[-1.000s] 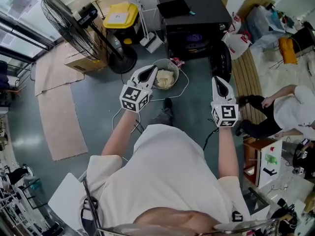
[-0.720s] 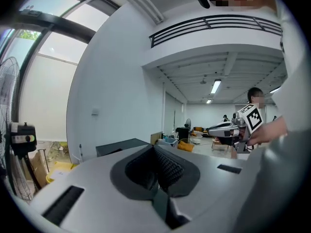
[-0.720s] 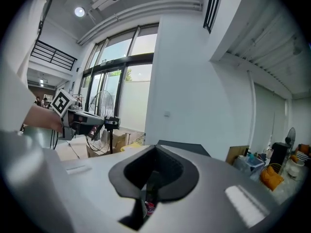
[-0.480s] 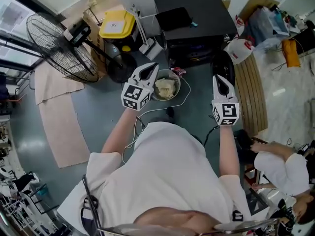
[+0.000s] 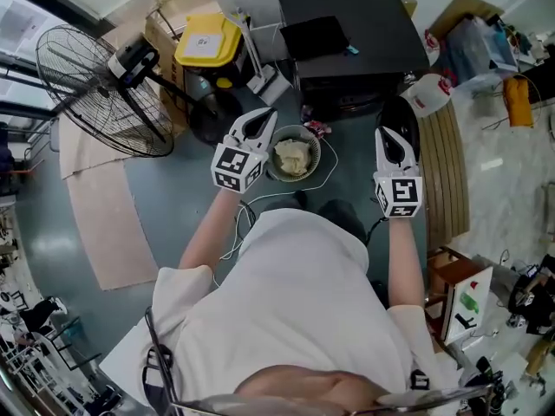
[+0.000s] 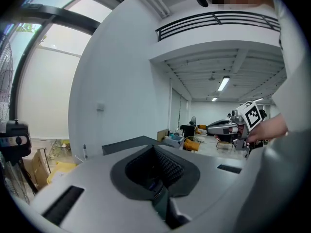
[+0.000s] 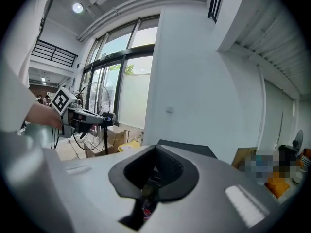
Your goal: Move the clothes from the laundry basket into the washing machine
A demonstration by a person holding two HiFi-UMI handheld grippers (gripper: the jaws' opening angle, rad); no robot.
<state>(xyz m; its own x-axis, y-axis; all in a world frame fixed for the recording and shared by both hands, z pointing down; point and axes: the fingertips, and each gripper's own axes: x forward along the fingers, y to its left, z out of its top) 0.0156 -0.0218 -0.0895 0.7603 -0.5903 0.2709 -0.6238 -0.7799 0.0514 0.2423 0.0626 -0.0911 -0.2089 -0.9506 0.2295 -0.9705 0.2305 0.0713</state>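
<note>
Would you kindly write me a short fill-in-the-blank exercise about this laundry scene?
1. The laundry basket on the floor holds pale ____.
2. The bin beside the fan has a ____ lid.
3. The washing machine is ____ in colour.
4. The right gripper has its jaws ____, holding nothing.
Missing words: clothes; yellow; black; shut.

You have cream clothes [image 5: 292,157], a black washing machine [image 5: 347,33], a yellow bin lid [image 5: 206,40] and a grey-green floor [image 5: 165,206].
</note>
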